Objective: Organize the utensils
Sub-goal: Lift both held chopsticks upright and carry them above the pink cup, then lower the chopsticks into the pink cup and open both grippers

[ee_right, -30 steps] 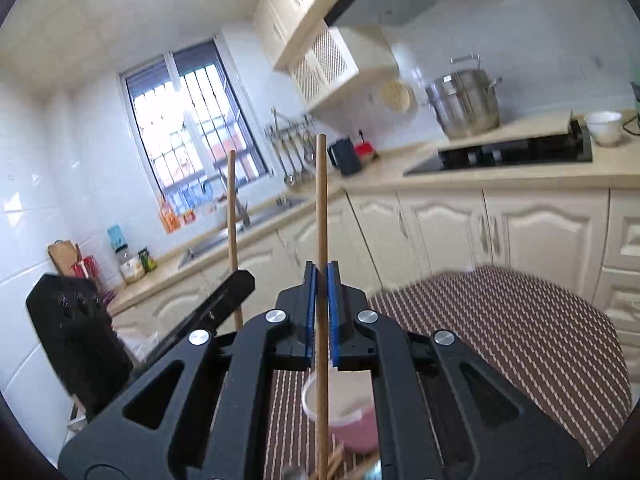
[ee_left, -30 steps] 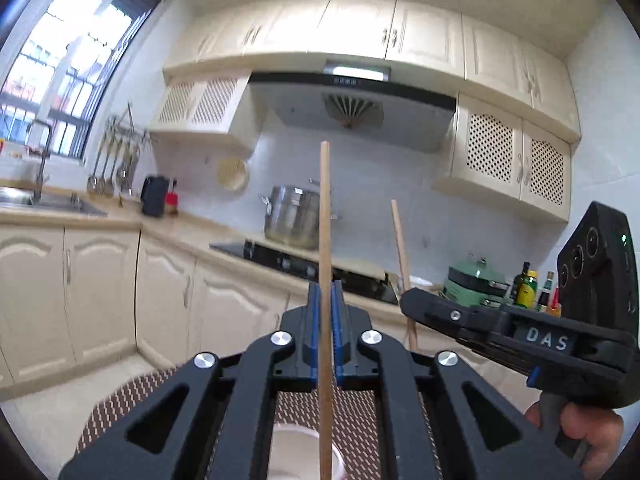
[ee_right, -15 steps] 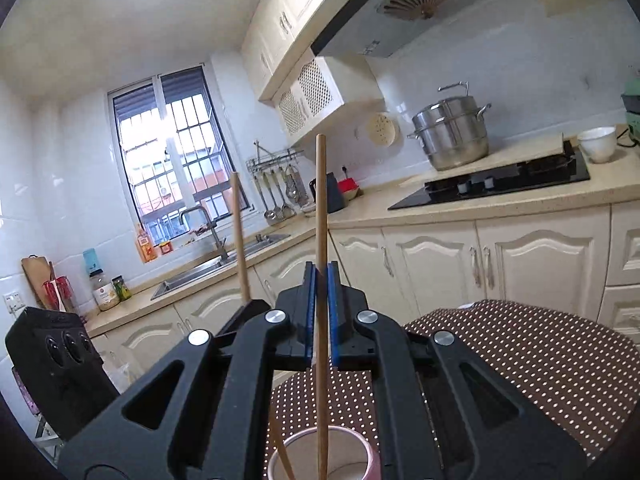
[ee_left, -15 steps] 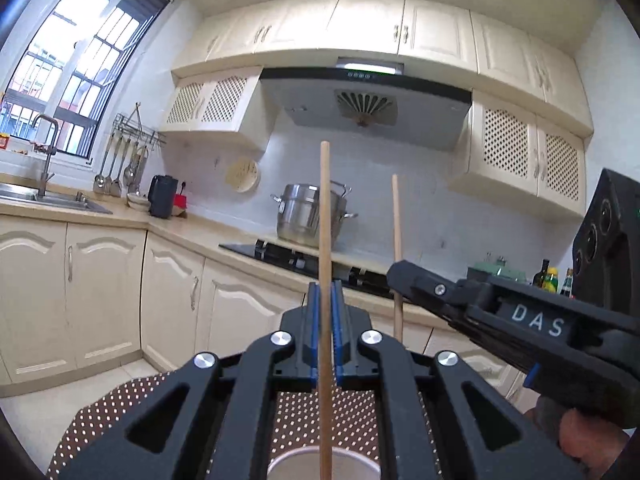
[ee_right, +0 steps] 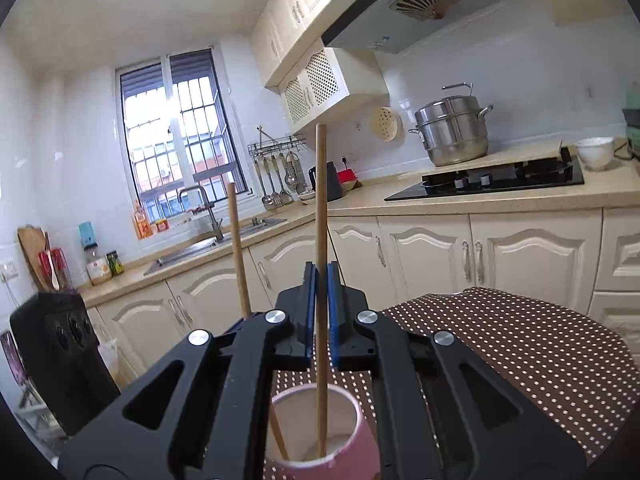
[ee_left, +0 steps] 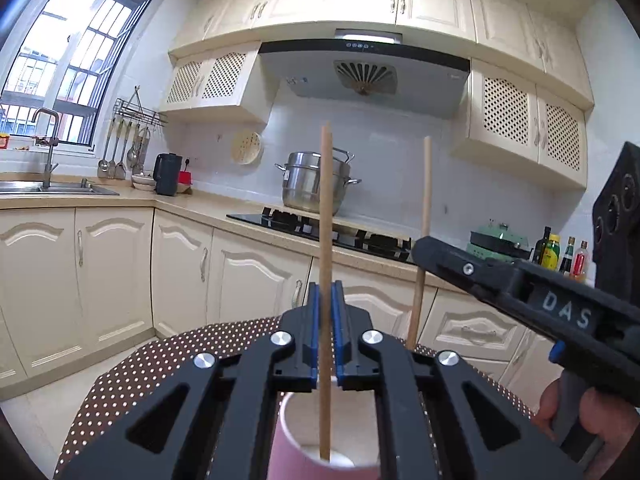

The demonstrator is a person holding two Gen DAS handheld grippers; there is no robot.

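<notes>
Each gripper holds one wooden chopstick upright. My left gripper (ee_left: 327, 300) is shut on a chopstick (ee_left: 325, 240) whose lower end stands inside the pink cup (ee_left: 288, 452). My right gripper (ee_right: 321, 280) is shut on the other chopstick (ee_right: 321, 220), its lower end also inside the pink cup (ee_right: 360, 436). The right gripper shows in the left wrist view (ee_left: 416, 250) with its chopstick (ee_left: 423, 216). The left gripper's chopstick (ee_right: 237, 248) shows in the right wrist view.
The cup stands on a brown dotted tablecloth (ee_right: 520, 344). Behind are cream cabinets (ee_left: 116, 272), a black hob (ee_left: 320, 228) with a steel pot (ee_left: 312, 184), a sink (ee_left: 48, 188), hanging ladles (ee_left: 120, 152) and bottles (ee_left: 560, 252).
Both grippers have come down with their chopsticks. The chopstick ends now sit deeper in the pink cup, which shows larger in both views.
</notes>
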